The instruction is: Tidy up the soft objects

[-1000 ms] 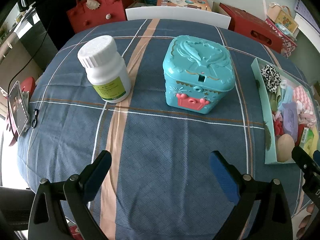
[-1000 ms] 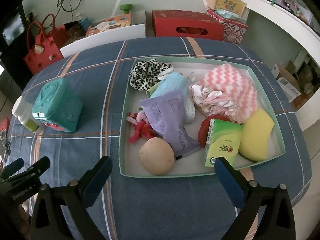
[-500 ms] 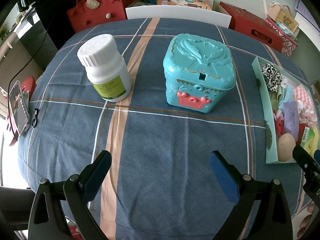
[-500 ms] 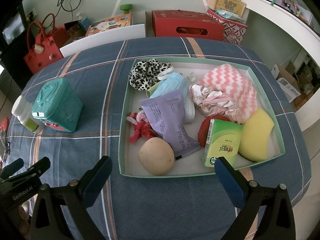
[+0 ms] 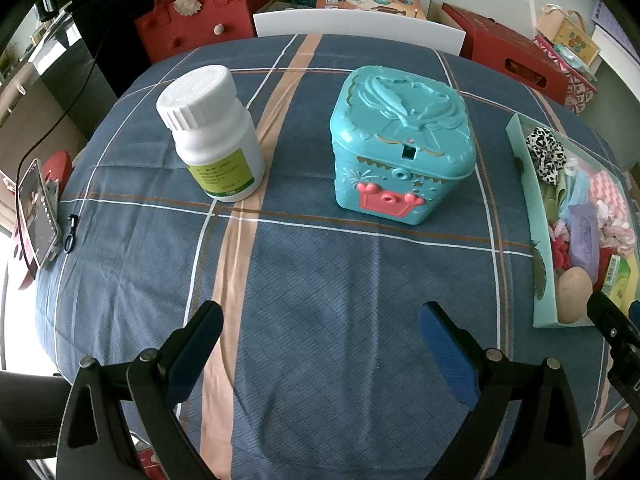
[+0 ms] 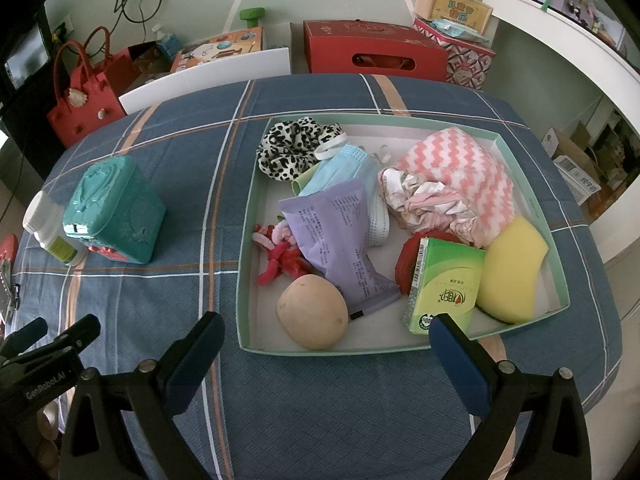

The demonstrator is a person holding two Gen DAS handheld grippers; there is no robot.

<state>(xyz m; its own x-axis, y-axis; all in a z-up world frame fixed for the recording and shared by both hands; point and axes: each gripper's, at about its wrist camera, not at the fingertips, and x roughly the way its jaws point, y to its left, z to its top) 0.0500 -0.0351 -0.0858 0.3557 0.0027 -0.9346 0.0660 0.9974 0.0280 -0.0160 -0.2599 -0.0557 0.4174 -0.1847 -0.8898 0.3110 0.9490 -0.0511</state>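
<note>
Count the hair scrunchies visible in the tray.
2: a leopard-print scrunchie in the tray's far-left corner, and a pale floral scrunchie near the middle, against the pink zigzag cloth. More may lie hidden beneath the pile.

Glossy plastic teal box [image 5: 402,148] on matt woven tablecloth [image 5: 320,280]

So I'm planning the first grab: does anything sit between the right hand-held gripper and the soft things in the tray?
Only the tray's near wall. The right hand-held gripper is open just outside it, and the round beige ball and green tissue pack lie closest inside, in front of the purple packet and pink-striped cloth.
</note>
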